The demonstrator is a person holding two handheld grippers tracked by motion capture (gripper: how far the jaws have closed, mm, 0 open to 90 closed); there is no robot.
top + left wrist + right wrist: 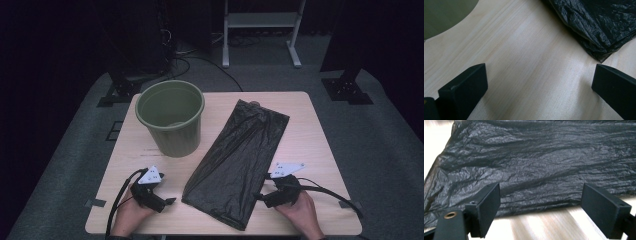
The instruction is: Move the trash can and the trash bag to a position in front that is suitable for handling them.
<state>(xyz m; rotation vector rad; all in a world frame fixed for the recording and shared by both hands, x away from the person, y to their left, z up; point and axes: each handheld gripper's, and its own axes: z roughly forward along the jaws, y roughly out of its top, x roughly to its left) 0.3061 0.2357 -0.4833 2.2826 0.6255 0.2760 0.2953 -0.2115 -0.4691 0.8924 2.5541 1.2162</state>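
Black plastic bag (239,162): flat, unopened, lying between both grippers. Left gripper (169,201), right gripper (259,196): jaws apart, empty. Green bin (171,118) ahead: unlined. Nothing begun.

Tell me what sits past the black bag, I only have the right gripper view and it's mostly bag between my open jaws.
Observer: A green bucket stands upright on the table, left of the bag in the high view.
Operator: Anything in the bucket?
Observer: It looks empty from above, open end up.
Operator: Where's my other gripper?
Observer: The left gripper is low over bare table with its jaws wide apart, the bag's corner just ahead of it.
Operator: And mine against the bag?
Observer: The right gripper is at the bag's right long edge, near the end closest to you, not gripping it.
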